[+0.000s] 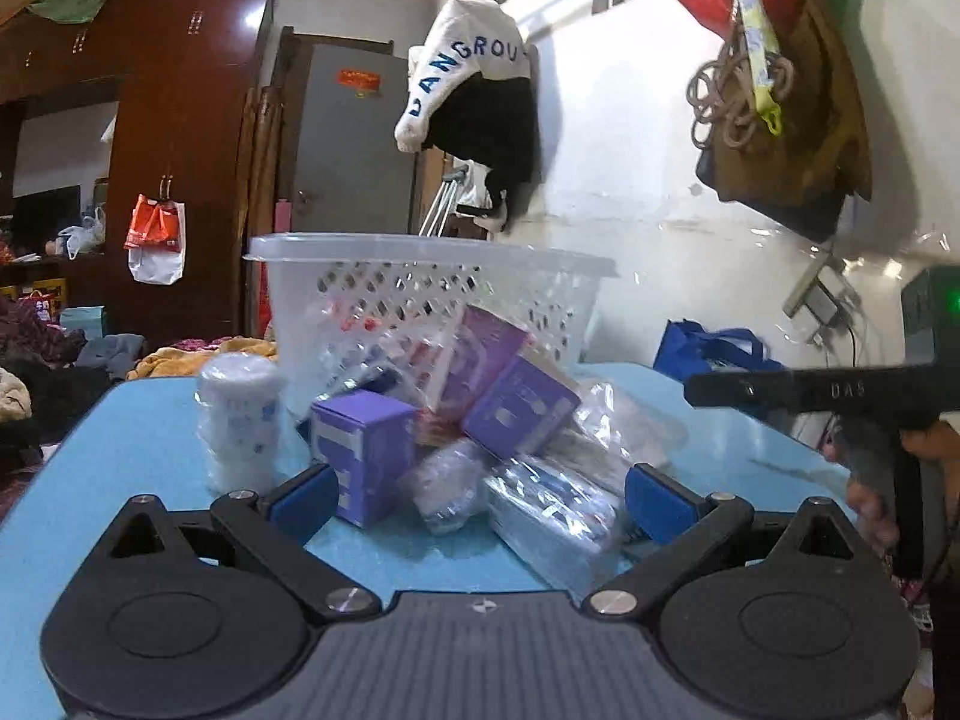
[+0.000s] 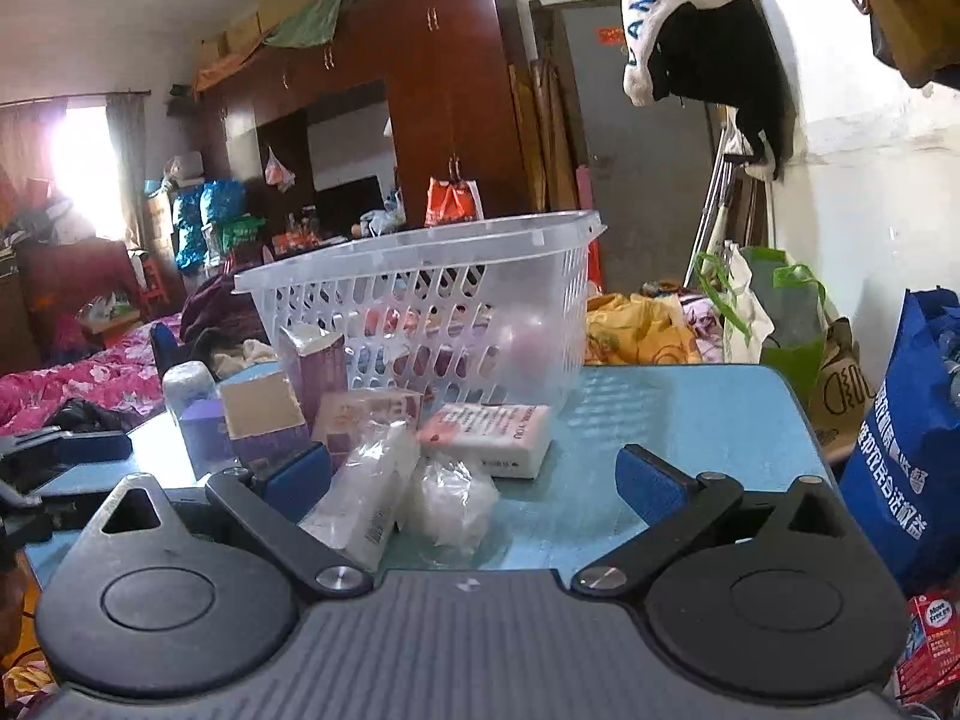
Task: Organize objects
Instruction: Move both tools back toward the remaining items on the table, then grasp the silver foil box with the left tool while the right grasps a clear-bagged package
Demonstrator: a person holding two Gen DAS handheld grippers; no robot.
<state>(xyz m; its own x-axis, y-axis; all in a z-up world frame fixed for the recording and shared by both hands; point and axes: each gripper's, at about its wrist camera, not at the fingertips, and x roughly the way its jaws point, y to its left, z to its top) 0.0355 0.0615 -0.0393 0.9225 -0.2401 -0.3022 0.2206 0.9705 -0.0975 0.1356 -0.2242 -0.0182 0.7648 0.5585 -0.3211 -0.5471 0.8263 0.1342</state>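
A light blue table [image 1: 150, 420] with rounded corners is seen in both wrist views, and a translucent white perforated basket [image 1: 420, 294] stands on it toward the far edge. A pile of small goods is heaped on the table in front of the basket: purple boxes [image 1: 366, 450], clear plastic-wrapped packets [image 1: 540, 510], a pale cylindrical roll [image 1: 240, 420] to the left of the basket, and, in the right wrist view, a white and pink flat pack [image 2: 492, 432] lying just before the basket's near wall. Some items can be made out through the basket's lattice, but they cannot be identified.

The left hand-held gripper [image 1: 477, 498] is held low over the near edge of the table with its blue pads spread wide; the pile sits between and beyond them, and nothing is gripped. The right hand-held gripper [image 2: 474, 480] is likewise spread wide, with a wrapped packet [image 2: 366, 498] near its left pad and nothing pinched.

Behind the basket, a dark red wooden wardrobe [image 1: 180, 150] is seen with a bag hung on its door, and a grey door [image 1: 354, 138] stands beside it. A white and black garment [image 1: 474, 90] is hung on the white wall to the right of the basket. A bed with pink floral bedding [image 2: 78, 378] lies to the left of the basket, and a blue shopping bag [image 2: 906, 450] is placed to the right of the table.
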